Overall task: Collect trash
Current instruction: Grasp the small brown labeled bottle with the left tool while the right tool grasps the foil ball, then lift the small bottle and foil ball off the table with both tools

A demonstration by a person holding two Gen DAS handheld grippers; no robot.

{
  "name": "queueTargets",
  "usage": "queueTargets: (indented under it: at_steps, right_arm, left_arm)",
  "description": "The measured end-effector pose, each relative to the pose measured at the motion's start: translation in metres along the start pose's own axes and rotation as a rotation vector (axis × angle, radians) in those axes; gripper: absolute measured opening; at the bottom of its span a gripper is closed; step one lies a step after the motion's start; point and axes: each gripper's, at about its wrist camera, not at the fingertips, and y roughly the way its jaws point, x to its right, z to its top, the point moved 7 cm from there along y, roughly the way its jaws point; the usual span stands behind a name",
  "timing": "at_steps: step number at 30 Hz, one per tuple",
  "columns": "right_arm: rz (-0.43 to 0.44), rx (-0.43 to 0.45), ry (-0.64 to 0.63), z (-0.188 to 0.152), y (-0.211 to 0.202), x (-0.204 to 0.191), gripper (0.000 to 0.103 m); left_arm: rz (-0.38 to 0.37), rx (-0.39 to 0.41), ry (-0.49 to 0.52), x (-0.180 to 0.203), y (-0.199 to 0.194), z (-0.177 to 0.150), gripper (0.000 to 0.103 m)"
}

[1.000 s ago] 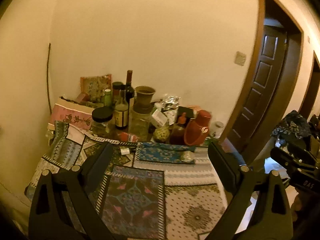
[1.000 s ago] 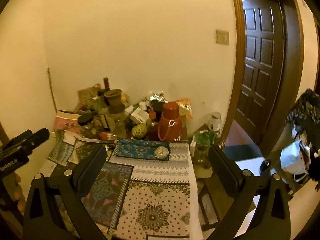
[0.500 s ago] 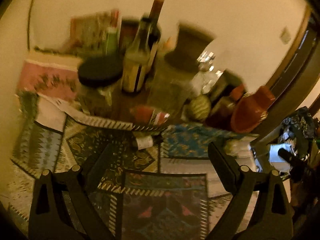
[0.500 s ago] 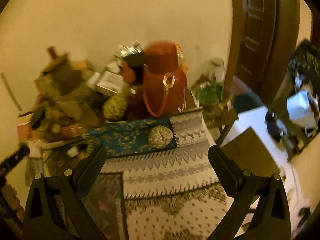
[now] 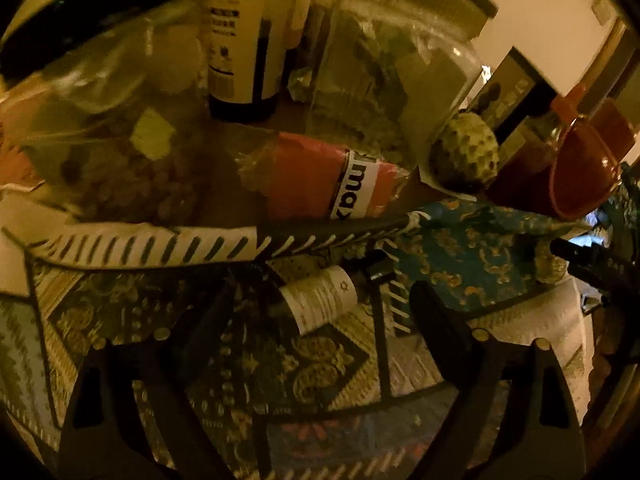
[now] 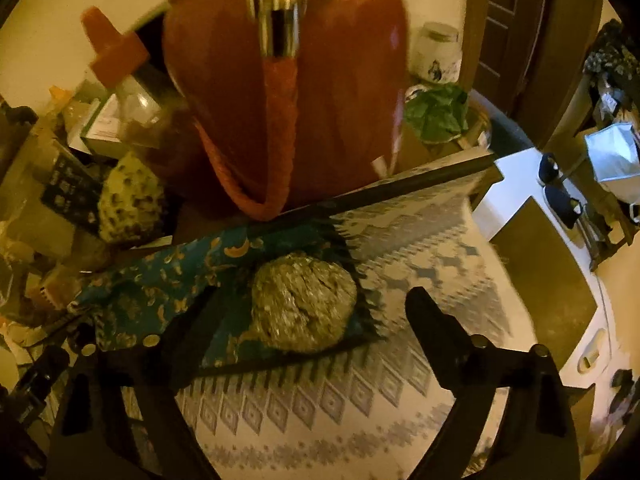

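In the left wrist view a small white-labelled bottle (image 5: 318,302) lies on its side on the patterned tablecloth (image 5: 320,376). My left gripper (image 5: 320,300) is open with the bottle between its fingertips, not gripped. A red wrapper marked "max" (image 5: 328,178) lies just beyond. In the right wrist view a crumpled foil ball (image 6: 304,300) rests on a blue cloth patch (image 6: 160,284). My right gripper (image 6: 308,304) is open around the ball, its fingers apart from it.
Glass jars (image 5: 384,60), a dark labelled bottle (image 5: 248,36) and a green custard apple (image 5: 466,156) crowd the table's back. A big red flask (image 6: 288,80) with a braided strap stands right behind the foil ball. The table edge (image 6: 492,240) drops off to the right.
Both grippers have moved forward and down toward the table. The left has closed in on the small bottle, the right on the foil ball. Both jaws stay open.
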Motion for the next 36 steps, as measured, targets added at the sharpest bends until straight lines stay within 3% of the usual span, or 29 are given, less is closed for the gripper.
queueTargets:
  at_steps: [4,5,10,14,16,21,28,33,36]
  right_arm:
    - [-0.013,-0.039,-0.013,-0.001,0.01,-0.004,0.056]
    - [-0.018,-0.032,-0.016,-0.001,0.009,-0.004,0.054]
    - [0.011,-0.031,-0.009,-0.004,0.007,-0.007,0.05]
    - [0.031,-0.02,-0.022,-0.013,-0.004,-0.007,0.049]
    - [0.033,-0.015,-0.038,-0.018,-0.011,-0.008,0.049]
    - [0.047,-0.004,-0.088,-0.037,-0.034,-0.013,0.049]
    - [0.071,0.004,-0.091,-0.061,-0.066,-0.005,0.048]
    - [0.1,0.035,-0.084,-0.052,-0.091,0.008,0.048]
    - [0.118,0.069,-0.093,-0.048,-0.116,0.014,0.048]
  left_arm:
    - [0.019,-0.008,0.042,0.003,0.011,0.002,0.072]
    - [0.009,-0.002,0.045,0.004,0.012,0.002,0.07]
    - [-0.018,-0.017,0.099,0.016,0.017,0.001,0.056]
    - [-0.032,-0.048,0.148,0.031,0.017,-0.006,0.034]
    - [-0.036,-0.064,0.17,0.039,0.016,-0.012,0.029]
    - [-0.031,-0.078,0.211,0.056,0.014,-0.024,0.028]
    - [0.119,-0.064,0.289,0.074,0.021,-0.026,0.028]
    - [0.117,-0.109,0.211,0.073,0.022,-0.024,0.027]
    - [0.085,-0.081,0.174,0.081,-0.008,-0.032,0.027]
